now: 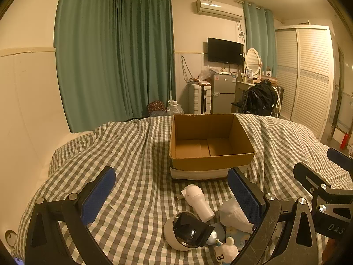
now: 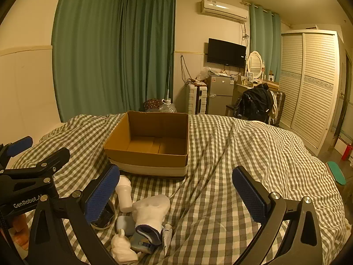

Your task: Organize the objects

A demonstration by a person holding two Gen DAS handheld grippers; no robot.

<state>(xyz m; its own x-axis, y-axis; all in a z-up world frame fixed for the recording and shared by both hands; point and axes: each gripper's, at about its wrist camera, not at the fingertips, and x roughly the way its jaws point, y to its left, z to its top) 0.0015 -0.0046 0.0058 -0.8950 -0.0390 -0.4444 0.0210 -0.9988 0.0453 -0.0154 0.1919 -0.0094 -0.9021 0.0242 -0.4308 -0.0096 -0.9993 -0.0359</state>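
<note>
An empty open cardboard box (image 1: 209, 145) (image 2: 152, 141) sits on the checked bed cover. In front of it lies a small pile: a white cylindrical device (image 1: 198, 201) (image 2: 124, 195), a round white and black camera-like item (image 1: 187, 229), a white sock (image 1: 233, 216) (image 2: 152, 209), a white toy figure (image 1: 227, 251) (image 2: 121, 249) and a small tube (image 2: 166, 236). My left gripper (image 1: 172, 196) is open, above the pile. My right gripper (image 2: 176, 194) is open, just right of the pile, its left finger over the round item. Both are empty.
The bed's checked cover (image 2: 242, 154) spreads wide to the right of the box. Behind the bed are green curtains (image 1: 114, 55), a small fridge (image 1: 222, 92), a chair with a black bag (image 1: 260, 99) and a white wardrobe (image 1: 308, 77).
</note>
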